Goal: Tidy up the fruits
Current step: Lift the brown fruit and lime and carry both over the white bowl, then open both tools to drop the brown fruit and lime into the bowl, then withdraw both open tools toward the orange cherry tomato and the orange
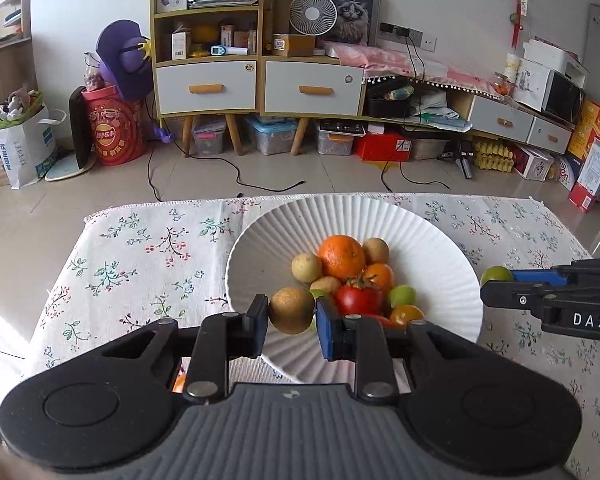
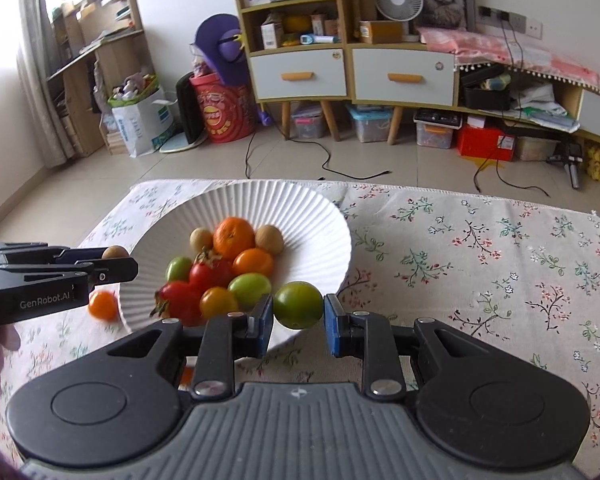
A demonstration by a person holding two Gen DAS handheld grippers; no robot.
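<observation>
Your left hand-held gripper [image 1: 291, 316] is clamped on a small brown round fruit [image 1: 291, 310], pinched squarely across its middle so it cannot roll out; you hold it over the near rim of the white fluted bowl [image 1: 420, 232], which looks like the gathering place for the fruit; your right hand-held gripper [image 2: 298, 312] is likewise closed on a green round fruit [image 2: 298, 305], carried just beside the bowl's right edge over the flowered cloth [image 2: 480, 248] that covers the worktop; each fruit sits between both pads with the jaws narrow, a grip that suits such small, smooth things; inside the bowl lie a large orange [image 1: 341, 257], a smaller orange one, 2 red tomatoes [image 2: 210, 274], several green and yellow fruits and 3 more brown ones, heaped toward the near side; 1 orange fruit [image 2: 103, 305] lies on the cloth outside the bowl, just left of its rim, so the sorting is not finished; judging from this, you are about to set both fruits into the bowl; lower them gently, since the heap is crowded and round fruit may roll.
</observation>
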